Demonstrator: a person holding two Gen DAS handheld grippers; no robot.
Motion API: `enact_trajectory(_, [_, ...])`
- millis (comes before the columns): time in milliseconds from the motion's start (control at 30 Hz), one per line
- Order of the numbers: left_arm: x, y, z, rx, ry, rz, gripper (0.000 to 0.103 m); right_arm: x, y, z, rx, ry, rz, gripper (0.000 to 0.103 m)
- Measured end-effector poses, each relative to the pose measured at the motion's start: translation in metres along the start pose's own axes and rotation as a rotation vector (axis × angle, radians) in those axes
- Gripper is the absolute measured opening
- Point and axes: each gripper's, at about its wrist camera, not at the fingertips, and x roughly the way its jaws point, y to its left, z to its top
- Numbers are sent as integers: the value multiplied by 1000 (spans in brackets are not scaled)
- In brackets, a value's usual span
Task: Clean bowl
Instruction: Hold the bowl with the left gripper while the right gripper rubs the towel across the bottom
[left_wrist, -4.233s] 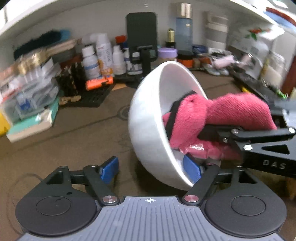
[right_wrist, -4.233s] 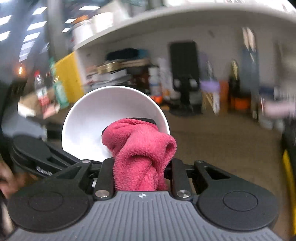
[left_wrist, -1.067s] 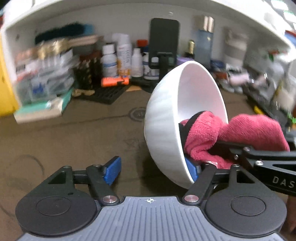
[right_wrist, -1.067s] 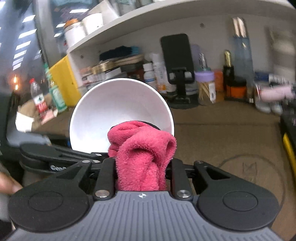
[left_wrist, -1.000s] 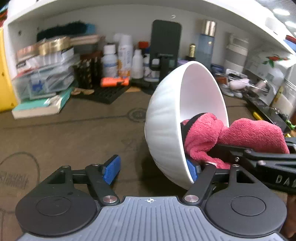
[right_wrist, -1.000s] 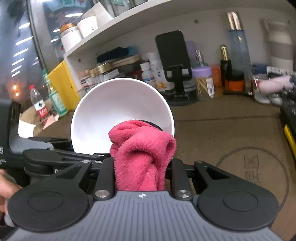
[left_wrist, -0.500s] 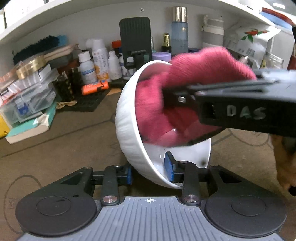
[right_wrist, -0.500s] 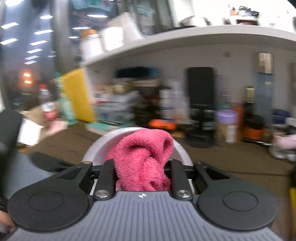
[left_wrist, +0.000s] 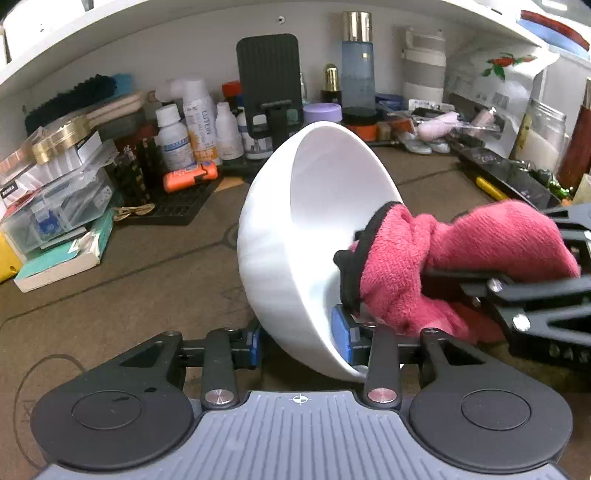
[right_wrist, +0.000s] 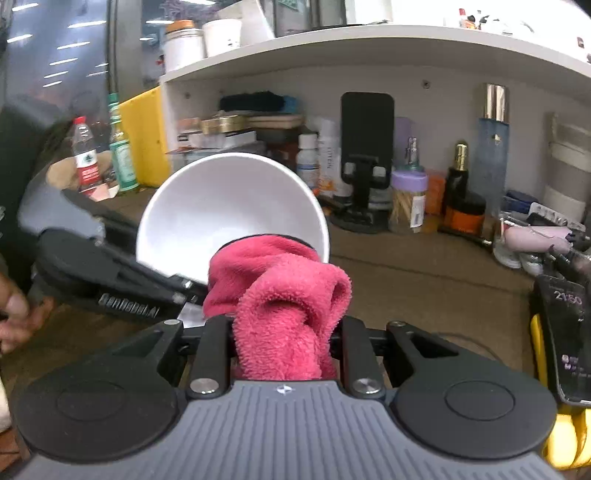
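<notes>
A white bowl (left_wrist: 280, 251) hangs tipped on its side above the brown table, its mouth facing right. My left gripper (left_wrist: 297, 339) grips its lower rim, one blue pad outside the wall and one inside; the jaws are opening slightly with the wall still between them. From the right, the right gripper's black fingers (left_wrist: 535, 291) push a pink fluffy cloth (left_wrist: 443, 258) against the bowl's lower inner wall. The right wrist view shows my right gripper (right_wrist: 284, 332) shut on the cloth (right_wrist: 280, 295), with the bowl (right_wrist: 221, 214) just beyond it.
Bottles (left_wrist: 199, 122), a black phone stand (left_wrist: 269, 85), clear plastic boxes (left_wrist: 55, 192) and a book (left_wrist: 62, 258) crowd the back under a white shelf (right_wrist: 369, 48). A phone (right_wrist: 569, 332) lies at the right. A person's hand (right_wrist: 14, 314) is at the left edge.
The cloth swept up across the bowl's inside half a second ago and has come back down to the lower rim. The left jaws stand closer on the bowl than a second ago.
</notes>
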Motion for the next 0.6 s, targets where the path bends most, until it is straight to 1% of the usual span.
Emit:
enact_trajectory(67, [0, 3, 0, -9, 3, -5, 44, 8, 5, 10, -25, -14, -41, 22])
enact_trajectory(133, [0, 6, -1, -21, 7, -11, 44, 16, 10, 21, -40, -43, -56, 22])
enact_trajectory(167, [1, 7, -1, -26, 9, -10, 45, 21, 13, 27, -43, -56, -57, 22])
enact_trajectory(267, [0, 9, -1, -13, 10, -6, 44, 29, 17, 38, -22, -75, -14, 22])
enact_trajectory(367, [-1, 12, -2, -7, 17, -7, 44, 37, 25, 47, 1, -87, 67, 22])
enact_trajectory(433, [-2, 15, -3, -15, 22, -10, 44, 39, 29, 50, 24, -78, 162, 22])
enact_trajectory(467, [-2, 19, -4, -25, 24, -19, 44, 39, 31, 50, 21, -67, 184, 22])
enact_trajectory(533, [-2, 23, -6, -29, 31, -16, 47, 40, 34, 48, 17, -27, 235, 22])
enact_trajectory(567, [-3, 24, -7, -28, 31, -16, 48, 41, 33, 45, 11, 18, 276, 22])
enact_trajectory(600, [-4, 26, -8, -18, 33, -15, 51, 41, 33, 42, -9, 49, 281, 22])
